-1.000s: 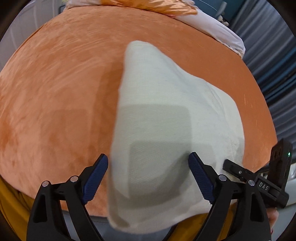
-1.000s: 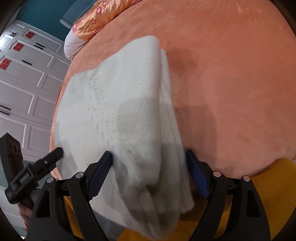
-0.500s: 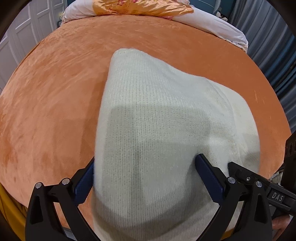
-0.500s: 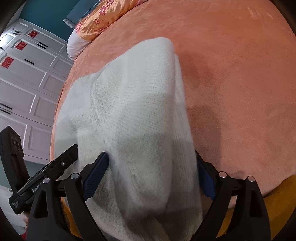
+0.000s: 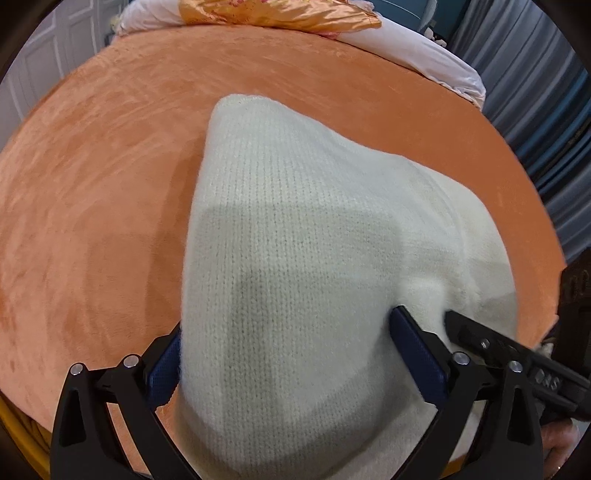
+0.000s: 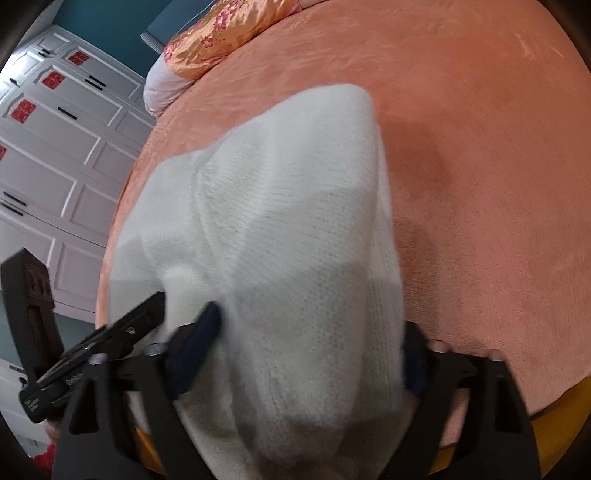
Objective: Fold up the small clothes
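A cream knitted garment [image 5: 295, 258] lies on the orange plush bed cover [image 5: 92, 184], its near edge hanging over the bed's front. My left gripper [image 5: 288, 354] is open, its blue pads on either side of the garment's near left part. My right gripper [image 6: 310, 350] is open too, straddling the near right part of the same garment [image 6: 280, 229]. Neither pair of jaws has closed on the knit. Each gripper shows at the edge of the other's view: the right one in the left wrist view [image 5: 517, 354], the left one in the right wrist view [image 6: 103, 343].
An orange floral satin pillow [image 5: 280, 14] and a white pillow [image 5: 424, 55] lie at the far end of the bed. White wardrobe doors [image 6: 48, 155] stand to the left, grey curtains [image 5: 546, 122] to the right. A yellow bed edge [image 6: 554, 424] runs below.
Both grippers have moved forward over the garment's near edge, so the knit fills more of each view. The jaws stay open. The right gripper's view is motion-blurred.
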`<state>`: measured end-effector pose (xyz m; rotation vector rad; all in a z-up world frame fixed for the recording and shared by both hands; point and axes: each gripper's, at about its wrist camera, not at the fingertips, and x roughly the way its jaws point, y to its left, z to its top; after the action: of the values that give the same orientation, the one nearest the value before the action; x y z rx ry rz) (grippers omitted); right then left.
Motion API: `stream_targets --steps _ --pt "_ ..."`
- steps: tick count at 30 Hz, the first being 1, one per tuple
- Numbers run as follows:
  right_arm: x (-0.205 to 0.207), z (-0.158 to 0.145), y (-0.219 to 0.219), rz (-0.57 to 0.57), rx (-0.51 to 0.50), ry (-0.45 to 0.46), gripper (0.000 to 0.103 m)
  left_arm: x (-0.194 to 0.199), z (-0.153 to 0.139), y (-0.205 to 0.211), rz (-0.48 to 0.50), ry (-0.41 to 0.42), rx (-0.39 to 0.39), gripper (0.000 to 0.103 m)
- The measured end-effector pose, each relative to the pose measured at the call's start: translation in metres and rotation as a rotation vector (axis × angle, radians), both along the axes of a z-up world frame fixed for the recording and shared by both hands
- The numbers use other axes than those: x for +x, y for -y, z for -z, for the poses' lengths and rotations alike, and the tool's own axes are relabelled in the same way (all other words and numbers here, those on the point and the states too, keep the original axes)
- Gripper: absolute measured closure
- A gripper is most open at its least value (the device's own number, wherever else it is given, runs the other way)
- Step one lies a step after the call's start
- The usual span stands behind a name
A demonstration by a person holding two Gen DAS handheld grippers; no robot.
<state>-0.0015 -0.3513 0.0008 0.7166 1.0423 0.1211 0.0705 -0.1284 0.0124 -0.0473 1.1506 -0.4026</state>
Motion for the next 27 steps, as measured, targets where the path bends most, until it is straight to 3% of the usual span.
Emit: stream_targets --steps 1,3,7,10,14,20,27 --pt "-0.001 -0.003 0.001 0.012 0.008 0.003 0.058 -0.001 -0.002 -0.001 0.003 -0.005 -0.015 0.020" --pt "-0.007 -0.013 0.003 0.023 0.018 0.021 0.063 -0.004 -0.013 -0.008 0.014 -0.011 -0.058 0.033" --pt "-0.026 -0.042 -0.003 0.046 -0.008 0.073 0.066 -0.011 -0.038 -0.022 0.032 -0.025 -0.147 0.057" --pt "-0.049 -0.072 -0.006 0.066 -0.021 0.139 0.067 -0.021 -0.056 -0.022 0.075 -0.010 -0.182 0.066" --pt "-0.073 -0.107 -0.006 0.086 -0.061 0.211 0.068 -0.039 -0.087 -0.017 0.129 0.037 -0.261 0.069" --pt "-0.093 -0.167 -0.013 0.104 -0.107 0.390 0.068 -0.048 -0.142 -0.021 0.182 0.154 -0.334 0.069" --pt "-0.041 -0.214 -0.053 0.023 -0.082 0.574 0.068 -0.028 -0.215 -0.071 0.131 0.385 -0.322 0.070"
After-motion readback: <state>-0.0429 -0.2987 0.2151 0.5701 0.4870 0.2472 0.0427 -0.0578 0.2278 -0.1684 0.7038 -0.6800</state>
